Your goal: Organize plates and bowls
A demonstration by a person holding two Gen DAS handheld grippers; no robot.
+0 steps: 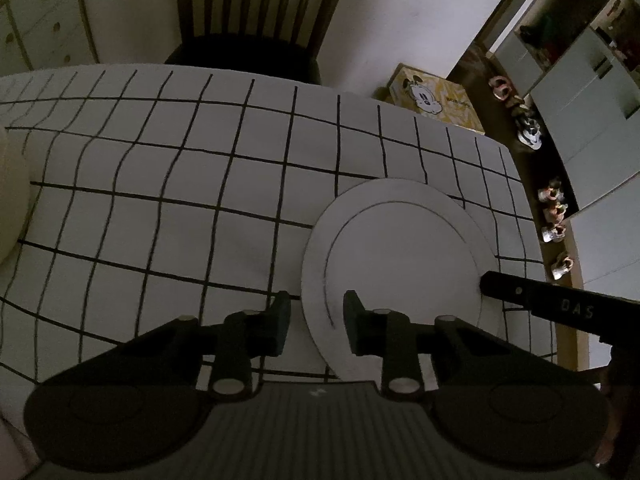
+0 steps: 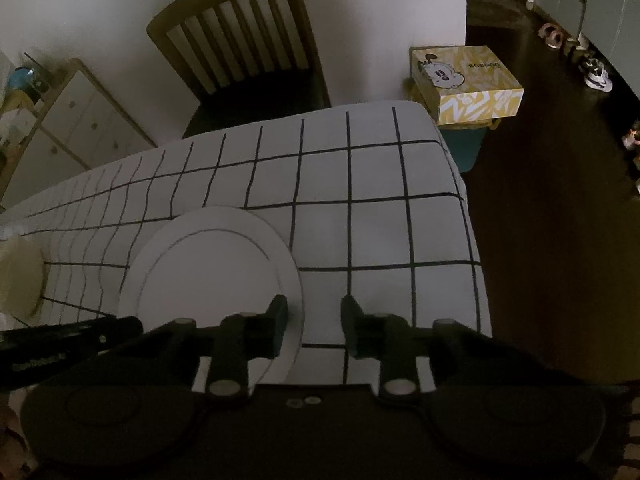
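Note:
A white round plate (image 1: 400, 252) (image 2: 208, 276) lies flat on the black-grid tablecloth (image 1: 180, 200) (image 2: 360, 232), near the table's right end. My left gripper (image 1: 316, 312) straddles its left rim, one finger on the cloth and the other over the plate. My right gripper (image 2: 314, 316) straddles the right rim the same way. In both, a gap shows between pads and rim. A finger of the right gripper (image 1: 520, 292) reaches the plate's right edge in the left wrist view; a finger of the left gripper (image 2: 80, 336) shows in the right wrist view.
A cream dish (image 1: 12, 200) (image 2: 20, 280) sits at the table's left. A dark wooden chair (image 1: 256, 8) (image 2: 240, 40) stands behind the table. A yellow cartoon box (image 1: 436, 100) (image 2: 468, 80) and shoes (image 1: 554, 208) are on the floor past the right edge.

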